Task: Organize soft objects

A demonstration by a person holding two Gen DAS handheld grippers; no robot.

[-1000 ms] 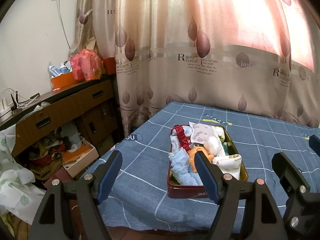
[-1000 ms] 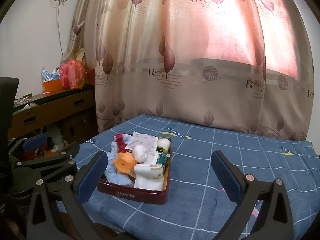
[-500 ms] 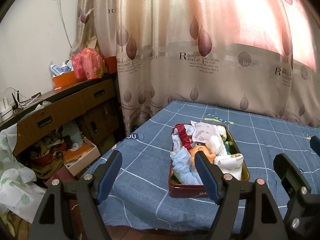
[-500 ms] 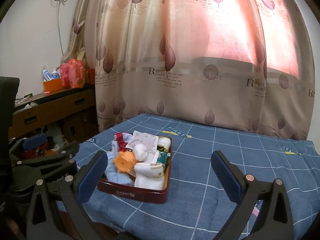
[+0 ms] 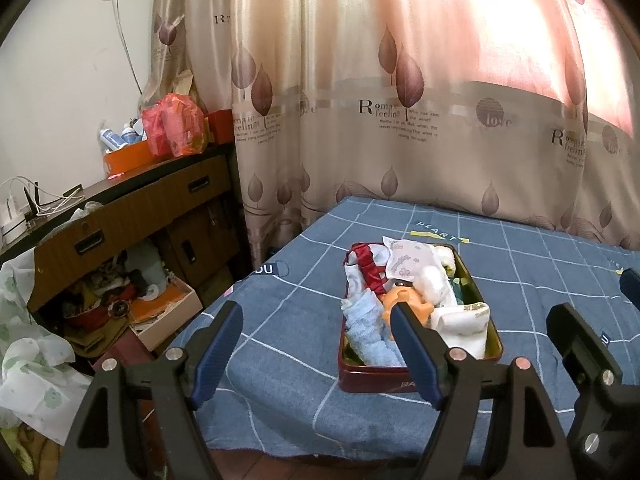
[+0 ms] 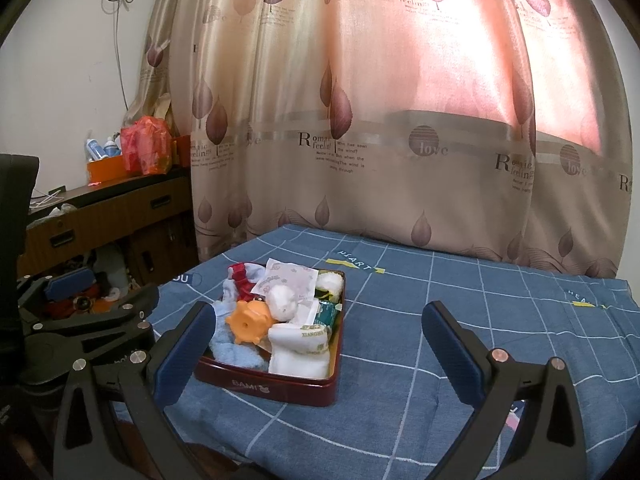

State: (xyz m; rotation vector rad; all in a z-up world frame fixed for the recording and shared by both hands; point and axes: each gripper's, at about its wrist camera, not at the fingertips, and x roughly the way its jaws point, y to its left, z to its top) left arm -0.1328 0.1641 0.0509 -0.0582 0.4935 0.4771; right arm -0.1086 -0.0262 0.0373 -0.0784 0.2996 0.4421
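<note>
Red tin of soft things on the blue checked bed, both grippers held short of it with fingers spread wide and gripping nothing.

From the left wrist view, the left gripper [image 5: 316, 350] has its right finger across the near part of the red tin [image 5: 494, 338], hiding part of the orange toy [image 5: 404, 300] and the blue cloth [image 5: 370, 338]; the tin's long axis runs from 6 toward 12 o'clock, short end nearest. In the right wrist view the right gripper [image 6: 320, 350] is open, the tin [image 6: 272, 386] sitting at about 10 o'clock, its near left corner cut off by the left finger. The heap inside, white sock [image 6: 300, 350], printed paper [image 6: 286, 280], red frill [image 6: 240, 272], overlaps so much that what lies beneath is hard to tell, possibly green packets. The bedspread [image 6: 440, 312] runs out of frame at 3 o'clock.
</note>
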